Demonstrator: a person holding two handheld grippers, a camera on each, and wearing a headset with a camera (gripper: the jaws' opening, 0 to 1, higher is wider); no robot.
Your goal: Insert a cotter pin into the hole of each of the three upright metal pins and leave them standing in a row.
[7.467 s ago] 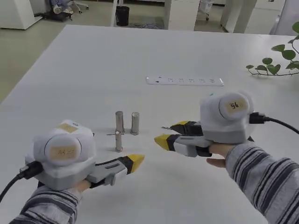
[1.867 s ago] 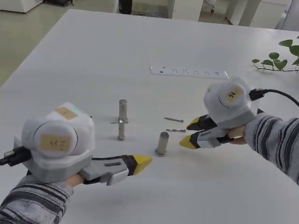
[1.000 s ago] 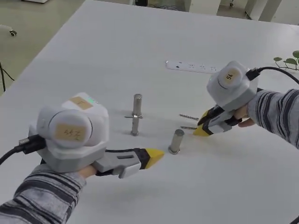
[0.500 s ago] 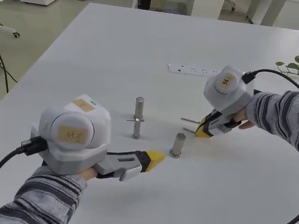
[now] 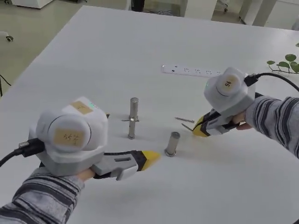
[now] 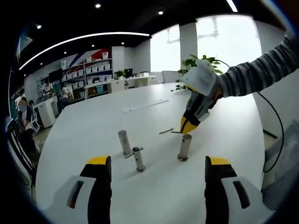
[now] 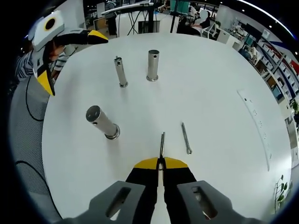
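White workbench (image 5: 70, 60) spreads under both grippers. At its near right, the right gripper (image 7: 159, 161) has its jaws pinched together on one cotter pin (image 7: 161, 142), which sticks straight forward from the yellow tips, low over the tabletop. A second cotter pin (image 7: 186, 138) lies loose on the surface just beside the held one, not touching it. On the held pin's other side stands the nearest metal pin (image 7: 103, 122), upright and near the tips but apart from them. Beyond it two more stand close together: a crossed metal pin (image 7: 120, 71) with a cotter pin through its top, and a plain metal pin (image 7: 152, 65). The left gripper (image 6: 159, 163) has its jaws spread wide with nothing between them, facing all three uprights. Farther back lie a power strip (image 5: 194, 71) and a trailing plant (image 5: 280, 63).
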